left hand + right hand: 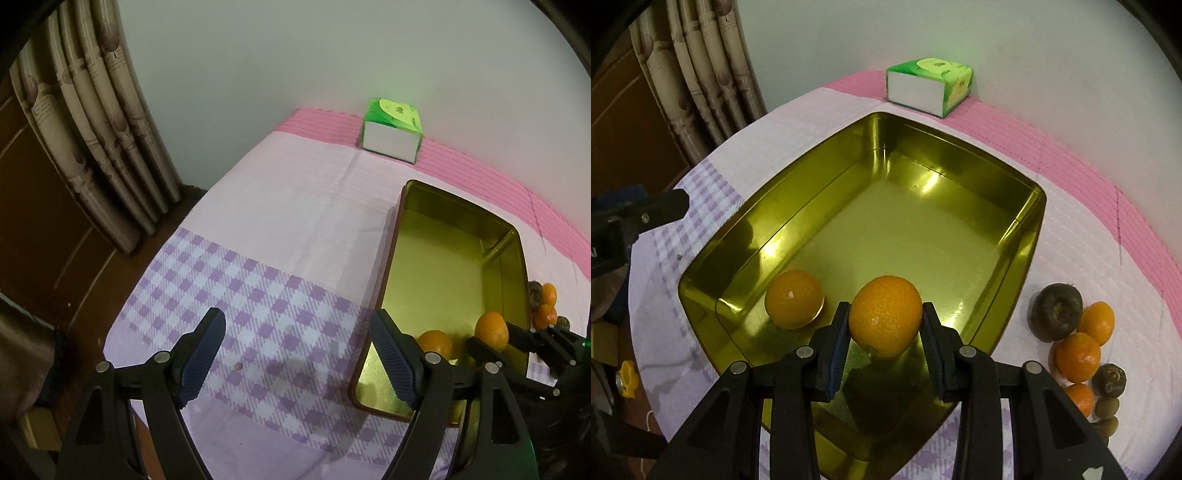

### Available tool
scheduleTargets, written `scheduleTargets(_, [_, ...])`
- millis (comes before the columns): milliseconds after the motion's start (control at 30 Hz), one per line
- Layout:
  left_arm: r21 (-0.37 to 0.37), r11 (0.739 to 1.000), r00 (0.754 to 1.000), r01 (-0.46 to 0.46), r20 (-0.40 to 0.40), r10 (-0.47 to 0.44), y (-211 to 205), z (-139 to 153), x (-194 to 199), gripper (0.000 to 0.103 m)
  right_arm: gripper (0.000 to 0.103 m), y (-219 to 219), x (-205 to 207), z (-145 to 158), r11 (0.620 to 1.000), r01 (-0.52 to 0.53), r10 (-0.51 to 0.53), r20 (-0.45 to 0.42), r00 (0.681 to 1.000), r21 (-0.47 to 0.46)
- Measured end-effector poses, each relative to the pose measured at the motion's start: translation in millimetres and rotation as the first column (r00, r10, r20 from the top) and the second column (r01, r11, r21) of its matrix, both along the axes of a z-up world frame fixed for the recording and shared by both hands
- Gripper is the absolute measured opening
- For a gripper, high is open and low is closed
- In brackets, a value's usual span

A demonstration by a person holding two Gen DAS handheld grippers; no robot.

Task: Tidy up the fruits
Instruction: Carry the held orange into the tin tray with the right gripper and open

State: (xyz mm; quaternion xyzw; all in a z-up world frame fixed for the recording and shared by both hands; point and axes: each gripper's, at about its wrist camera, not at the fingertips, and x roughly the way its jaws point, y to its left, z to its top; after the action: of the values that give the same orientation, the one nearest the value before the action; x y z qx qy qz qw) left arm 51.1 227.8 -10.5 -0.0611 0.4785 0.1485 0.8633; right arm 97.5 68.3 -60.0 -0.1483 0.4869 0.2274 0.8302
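Tangerine (885,316) clamped between the jaws of your right gripper (885,325), hanging above the near end of the open gold tin (1027,236), not yet resting on its floor as far as the right wrist view shows. The fruit is nearly round, a little wider than tall; its widest line runs jaw to jaw, and a pale stem scar faces the camera. The drop point lies directly under the jaws, so the coming move looks like a short lowering and a release.

A second tangerine (794,298) already sits on the tin floor, just to the left of the held one and close to the near-left corner. The two are near but apart, so setting down slightly right of it should avoid a bump.

The tin's long axis runs away from you, toward the green tissue box (929,85) by the wall. Most of its floor beyond the two fruits is bare.

Your left gripper (297,354) hovers over the checked cloth on the bench (258,206), left of the tin, jaws spread wide with nothing between them.

The remaining fruit pile (1078,347), tangerines and dark brown fruits, lies on the cloth just right of the tin, so your right hand is the nearer one to it.
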Motion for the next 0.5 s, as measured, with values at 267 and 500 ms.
scheduleTargets(267, [-0.004, 1.000, 1.000, 0.001, -0.001, -0.001, 0.4, -0.5, 0.2, 0.081, 0.034, 6.1, 2.0, -6.1, 1.000, -0.010, 0.010, -0.017, 1.000, -0.014])
scheduleTargets(500, [-0.006, 1.000, 1.000, 0.006, 0.003, -0.006, -2.0, -1.7, -1.5, 0.085, 0.034, 7.5, -0.3, -10.1, 0.999, -0.016, 0.016, -0.022, 1.000, -0.027])
